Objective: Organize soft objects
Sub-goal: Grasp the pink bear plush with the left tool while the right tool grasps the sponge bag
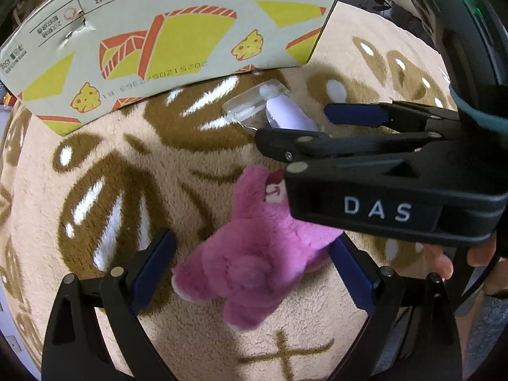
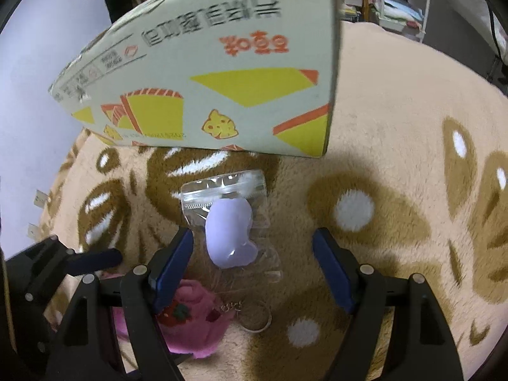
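Note:
A pink plush bear (image 1: 254, 263) lies on the fleece blanket (image 1: 127, 165), between the fingers of my open left gripper (image 1: 250, 270), which straddles it without pinching. A lilac soft pad in a clear plastic bag (image 2: 230, 231) lies just in front of my open right gripper (image 2: 254, 263), partly between its fingers. In the left wrist view the same bag (image 1: 285, 114) lies behind the right gripper (image 1: 295, 127), which reaches in from the right. The bear (image 2: 193, 324) with a keyring (image 2: 254, 317) shows under the right gripper's left finger.
A printed white, yellow and orange cardboard box (image 1: 165, 41) stands on the blanket just behind the bag; it also shows in the right wrist view (image 2: 222, 89). The left gripper's finger (image 2: 95, 260) pokes in at the left. Shelves (image 2: 393, 0) stand in the background.

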Tool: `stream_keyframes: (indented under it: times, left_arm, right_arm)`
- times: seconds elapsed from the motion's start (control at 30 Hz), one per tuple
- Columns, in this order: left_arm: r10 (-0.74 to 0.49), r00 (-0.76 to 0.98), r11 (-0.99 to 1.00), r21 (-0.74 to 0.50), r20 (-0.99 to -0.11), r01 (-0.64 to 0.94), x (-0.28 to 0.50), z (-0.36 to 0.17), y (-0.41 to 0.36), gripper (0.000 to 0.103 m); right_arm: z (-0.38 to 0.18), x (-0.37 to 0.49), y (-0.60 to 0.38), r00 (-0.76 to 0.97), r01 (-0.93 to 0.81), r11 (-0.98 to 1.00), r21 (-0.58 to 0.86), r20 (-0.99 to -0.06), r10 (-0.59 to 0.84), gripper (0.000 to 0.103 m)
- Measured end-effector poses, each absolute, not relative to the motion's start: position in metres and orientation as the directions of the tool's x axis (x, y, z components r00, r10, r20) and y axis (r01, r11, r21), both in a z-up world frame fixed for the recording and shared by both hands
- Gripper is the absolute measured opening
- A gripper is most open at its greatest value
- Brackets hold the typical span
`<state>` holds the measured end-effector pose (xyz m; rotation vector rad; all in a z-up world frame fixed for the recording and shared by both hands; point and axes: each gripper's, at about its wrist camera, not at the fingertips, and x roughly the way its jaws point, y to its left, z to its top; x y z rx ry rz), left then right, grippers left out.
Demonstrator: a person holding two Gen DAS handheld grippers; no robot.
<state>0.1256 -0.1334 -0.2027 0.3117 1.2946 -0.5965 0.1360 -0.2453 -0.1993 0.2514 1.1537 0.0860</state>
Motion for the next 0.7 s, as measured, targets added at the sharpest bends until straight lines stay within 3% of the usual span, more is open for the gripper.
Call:
stream_keyframes:
  times: [0.27,0.4,0.47,0.7]
  left_arm:
    - [-0.226,0.164,0.809,-0.091,-0.960,0.581,0.122,-0.206,-0.139,0.096]
    - [-0.235,0.177,0.793,-0.084,-0.956,0.603,0.111,-0.208,-0.147,0.086]
    - [-0.240,0.168,0.790,-0.092,-0.956,0.606,0.109,-0.207,-0.149,0.083]
    - [-0.274,0.156,0.820,-0.145,-0.949,0.554,0.114,-0.201,-0.138,0.072]
  right_arm:
    - [-0.205,0.142,-0.240,0.384,0.071,0.976,0.206,-0.909,0.164,0.069]
    - [-0.203,0.140,-0.243,0.389,0.081,0.975,0.207,-0.907,0.160,0.061]
    - [-0.202,0.140,-0.245,0.392,0.096,0.973,0.209,-0.907,0.156,0.051]
    - [-0.195,0.132,-0.257,0.402,0.100,0.973,0.206,-0.903,0.150,0.047]
